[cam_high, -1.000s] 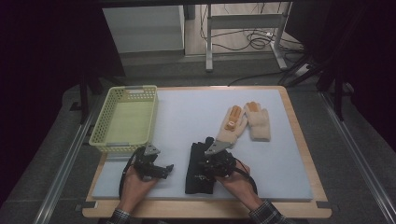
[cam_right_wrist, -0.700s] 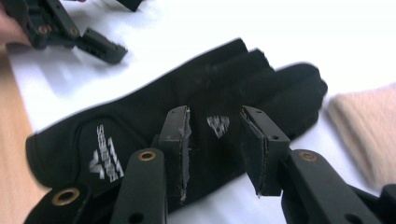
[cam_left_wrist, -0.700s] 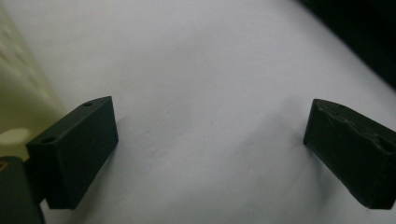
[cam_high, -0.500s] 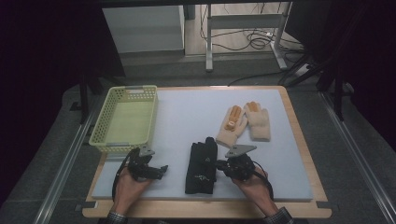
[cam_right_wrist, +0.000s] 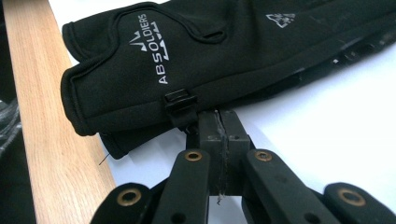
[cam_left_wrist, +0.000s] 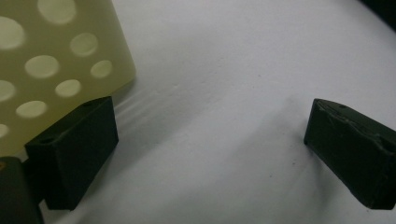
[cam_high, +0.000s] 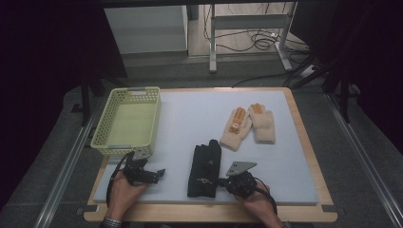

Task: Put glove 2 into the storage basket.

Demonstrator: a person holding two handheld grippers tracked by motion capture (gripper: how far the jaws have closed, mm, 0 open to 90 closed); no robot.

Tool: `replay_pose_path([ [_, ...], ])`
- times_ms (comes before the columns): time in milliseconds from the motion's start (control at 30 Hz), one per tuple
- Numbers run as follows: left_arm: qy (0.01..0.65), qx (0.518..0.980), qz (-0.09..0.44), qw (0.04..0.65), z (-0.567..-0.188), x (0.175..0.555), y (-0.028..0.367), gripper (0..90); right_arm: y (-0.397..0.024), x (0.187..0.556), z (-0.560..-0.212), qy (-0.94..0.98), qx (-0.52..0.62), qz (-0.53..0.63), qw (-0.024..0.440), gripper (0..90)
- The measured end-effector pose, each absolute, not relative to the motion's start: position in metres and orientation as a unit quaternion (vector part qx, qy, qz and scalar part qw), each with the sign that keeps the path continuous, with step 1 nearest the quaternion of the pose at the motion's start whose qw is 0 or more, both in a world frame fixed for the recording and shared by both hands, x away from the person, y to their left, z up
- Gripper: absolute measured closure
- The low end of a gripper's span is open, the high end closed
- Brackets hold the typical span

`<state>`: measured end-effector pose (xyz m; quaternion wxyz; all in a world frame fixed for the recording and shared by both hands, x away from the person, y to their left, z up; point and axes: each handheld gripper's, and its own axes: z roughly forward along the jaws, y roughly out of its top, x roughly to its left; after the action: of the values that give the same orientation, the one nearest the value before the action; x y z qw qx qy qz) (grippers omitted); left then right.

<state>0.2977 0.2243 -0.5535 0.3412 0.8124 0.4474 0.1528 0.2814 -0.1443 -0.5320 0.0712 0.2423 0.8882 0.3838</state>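
The black gloves (cam_high: pixel 204 170) lie stacked on the white mat (cam_high: pixel 190 118) near the table's front edge, cuffs toward me, between my two hands. My right gripper (cam_right_wrist: pixel 219 114) sits at their cuff edge; its jaws have just been closing and now press flat together, tips against the small black clip (cam_right_wrist: pixel 180 100) on the cuff, though I cannot tell whether any fabric is caught between them. My left gripper (cam_high: pixel 159 172) rests low over the mat to the left, jaws spread wide with nothing between them, just beside the corner of the yellow-green basket (cam_left_wrist: pixel 51 60). A pair of cream-and-orange gloves (cam_high: pixel 249 124) lies farther back on the mat.
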Motion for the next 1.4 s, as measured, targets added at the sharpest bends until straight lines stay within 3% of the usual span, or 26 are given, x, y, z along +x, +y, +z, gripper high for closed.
replay_pose_path([
  [1100, 0.427, 0.823, 0.148, 0.344, -0.554, 0.297, 0.234, 3.9, -0.064, 0.310, -0.539, 0.884, 0.235, 0.397, 0.072, 88.3],
  [1400, 0.423, 0.825, 0.146, 0.346, -0.554, 0.297, 0.238, 3.7, -0.076, 0.304, -0.534, 0.888, 0.228, 0.394, 0.064, 77.3],
])
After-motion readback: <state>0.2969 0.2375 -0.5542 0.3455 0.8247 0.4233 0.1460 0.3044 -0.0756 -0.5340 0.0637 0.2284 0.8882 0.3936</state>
